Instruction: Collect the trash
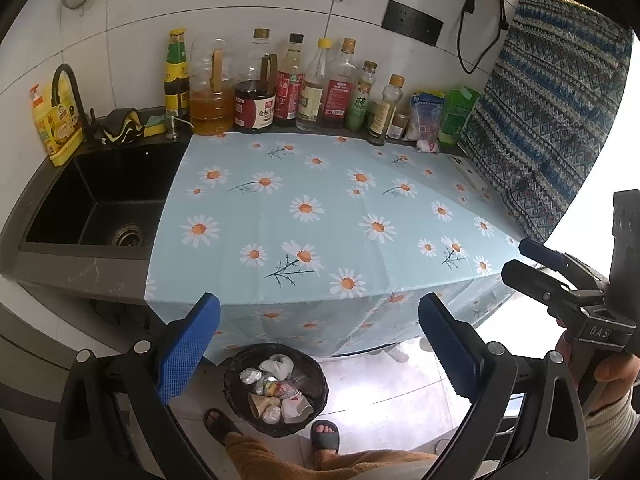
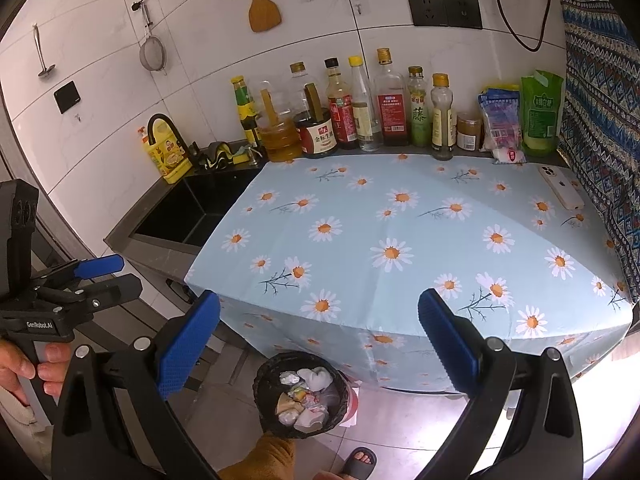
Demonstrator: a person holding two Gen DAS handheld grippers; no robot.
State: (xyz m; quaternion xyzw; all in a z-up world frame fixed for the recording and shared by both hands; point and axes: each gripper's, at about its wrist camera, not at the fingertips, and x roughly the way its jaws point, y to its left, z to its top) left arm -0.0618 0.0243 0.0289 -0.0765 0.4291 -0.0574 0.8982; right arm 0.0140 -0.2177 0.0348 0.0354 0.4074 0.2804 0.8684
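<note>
A black woven trash basket [image 1: 233,380] [image 2: 261,394] stands on the floor in front of the counter. It holds crumpled paper, paper cups and wrappers [image 1: 280,394] [image 2: 306,398]. My left gripper [image 1: 320,340] hovers above it and the counter's front edge, open, with nothing between its blue pads [image 1: 188,344]. My right gripper [image 2: 318,336] is level with it on the right, also open and holding nothing. Each gripper shows in the other's view: the right gripper [image 1: 519,258] and the left gripper [image 2: 128,276]. The daisy tablecloth [image 1: 320,208] [image 2: 400,240] shows no loose trash.
A row of sauce bottles [image 1: 280,88] [image 2: 360,112] and bags lines the back wall. A white phone [image 2: 560,188] lies at the cloth's right edge. A black sink [image 1: 100,200] is at the left. The person's slippered feet [image 1: 326,436] flank the basket.
</note>
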